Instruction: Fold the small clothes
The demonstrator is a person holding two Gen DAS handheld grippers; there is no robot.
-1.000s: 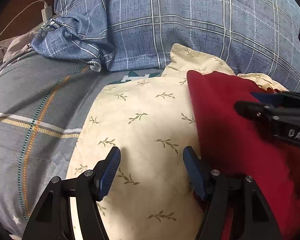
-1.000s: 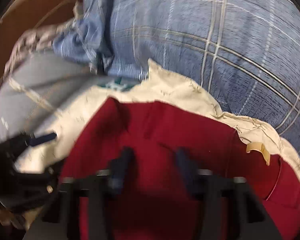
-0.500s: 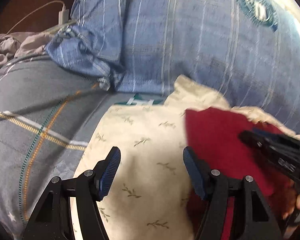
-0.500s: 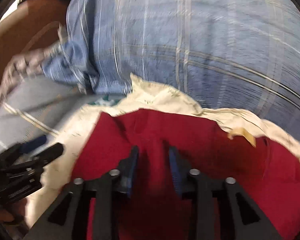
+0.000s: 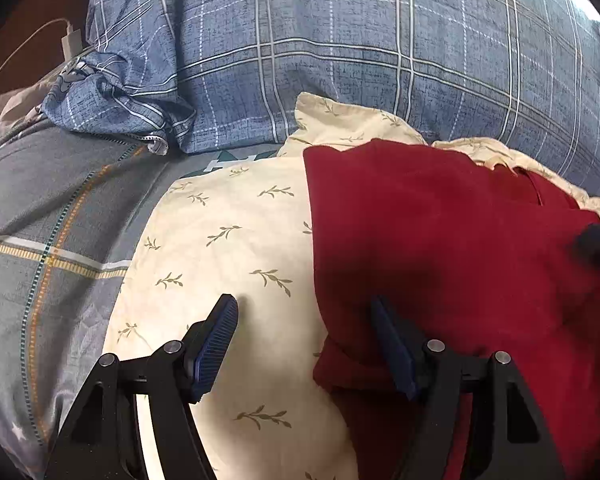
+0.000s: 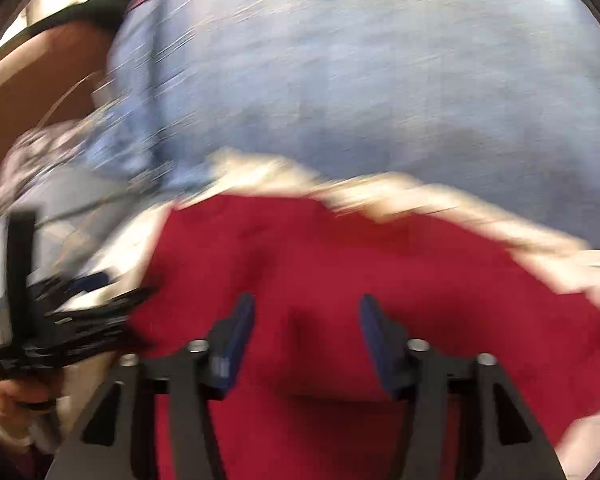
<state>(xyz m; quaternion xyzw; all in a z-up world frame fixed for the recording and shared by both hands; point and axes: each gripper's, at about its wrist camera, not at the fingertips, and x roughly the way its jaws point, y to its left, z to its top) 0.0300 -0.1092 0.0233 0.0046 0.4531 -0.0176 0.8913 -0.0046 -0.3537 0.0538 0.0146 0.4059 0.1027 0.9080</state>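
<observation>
A dark red garment [image 5: 440,240] lies folded on a cream leaf-print cloth [image 5: 220,240] spread over the bed. My left gripper [image 5: 302,312] hovers over the red garment's left edge. Its jaws are opening, one finger over the cream cloth and the other over the red cloth, with no pad pressing. In the blurred right wrist view my right gripper [image 6: 306,308] hangs above the red garment [image 6: 340,248]. Its jaws are opening too, with a low ridge of red cloth below the gap and nothing gripped. The left gripper [image 6: 60,320] shows at that view's left edge.
A blue plaid pillow [image 5: 340,60] rises right behind the cloths. Grey patterned bedding [image 5: 40,200] stretches to the left. A white charger with its cable [image 5: 71,40] lies at the far left by a brown surface. A hand [image 6: 4,396] holds the left gripper.
The right gripper's jaws went from nearly shut on a pinch of red cloth to wide apart, and it drew away to the right. The left gripper stayed over the garment's left edge.
</observation>
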